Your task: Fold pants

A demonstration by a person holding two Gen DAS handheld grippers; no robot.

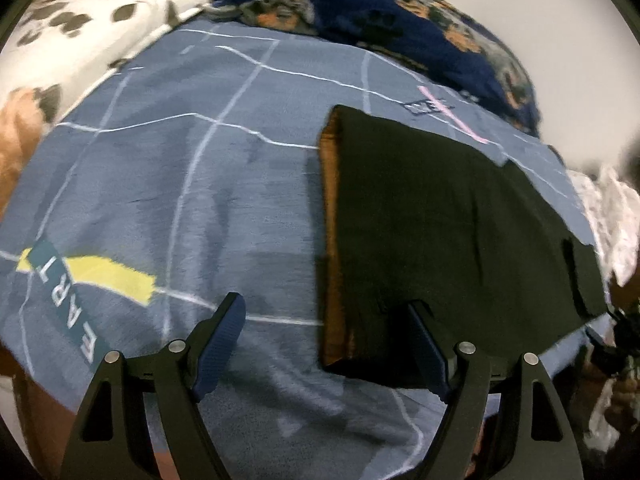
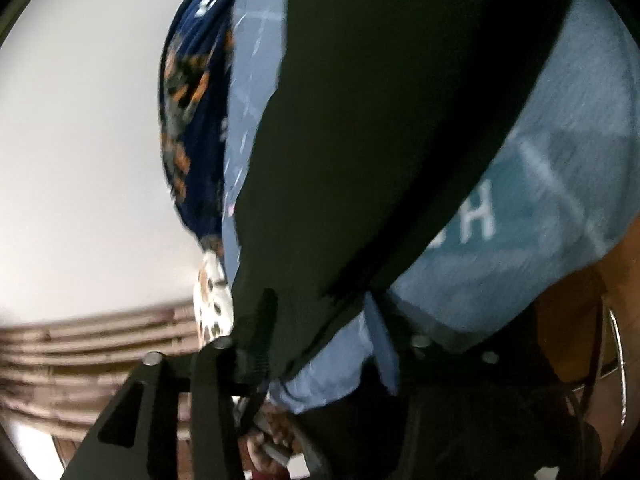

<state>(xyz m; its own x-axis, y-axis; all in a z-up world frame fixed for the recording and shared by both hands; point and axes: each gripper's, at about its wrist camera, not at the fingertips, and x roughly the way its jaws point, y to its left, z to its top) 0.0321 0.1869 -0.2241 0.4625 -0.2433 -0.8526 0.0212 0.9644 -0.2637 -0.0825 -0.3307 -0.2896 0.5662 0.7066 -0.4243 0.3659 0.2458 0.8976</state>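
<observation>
A bed covered by a grey-blue blanket (image 1: 192, 184) with white grid lines and a yellow and teal printed patch was seen against a plain pale wall (image 2: 80, 120). At its far edge, a navy fleece blanket (image 1: 420, 28) with orange and grey prints and a white fleece (image 1: 88, 12) with dark paw marks were heaped. No container could be made out in either view.

The black pants (image 1: 452, 232) were laid flat on the right part of the blanket, already doubled into a broad rectangle, with a brownish strip shown along the left edge.

The left gripper (image 1: 326, 344) was held low over the bedding with its jaws spread wide; the left blue-padded finger was over bare blanket and the right one at the near edge of the pants, nothing being clamped.

In the right wrist view, the right gripper (image 2: 320, 332) was pressed close against the dark cloth and blanket edge; whether its jaws were parted or pinched on fabric could not be told.
</observation>
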